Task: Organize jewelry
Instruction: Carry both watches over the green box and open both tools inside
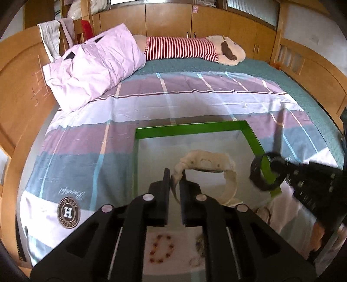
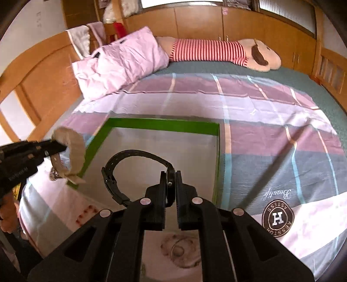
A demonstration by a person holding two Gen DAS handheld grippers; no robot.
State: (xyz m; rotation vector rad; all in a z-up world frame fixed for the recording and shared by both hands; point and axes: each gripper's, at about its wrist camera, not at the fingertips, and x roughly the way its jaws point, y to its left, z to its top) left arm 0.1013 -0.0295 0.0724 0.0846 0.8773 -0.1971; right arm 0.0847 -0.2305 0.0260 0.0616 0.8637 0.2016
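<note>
The bedsheet (image 2: 249,138) carries a round crest (image 2: 277,218) with a big "H", ringed lettering reading roughly "AESSTOH", and cursive "Beautiful" (image 2: 277,194) beside it, all upside down.

A wide bed (image 1: 216,65) fills the middle of both views, spread with a teal cover and a plaid sheet (image 1: 151,108) in purple, blue and white. At upper left lies a pink pillow (image 1: 95,65) against the wooden headboard (image 1: 19,86). Wooden cabinets (image 1: 169,19) line the top edge, with bright windows (image 2: 182,3) above them.
</note>
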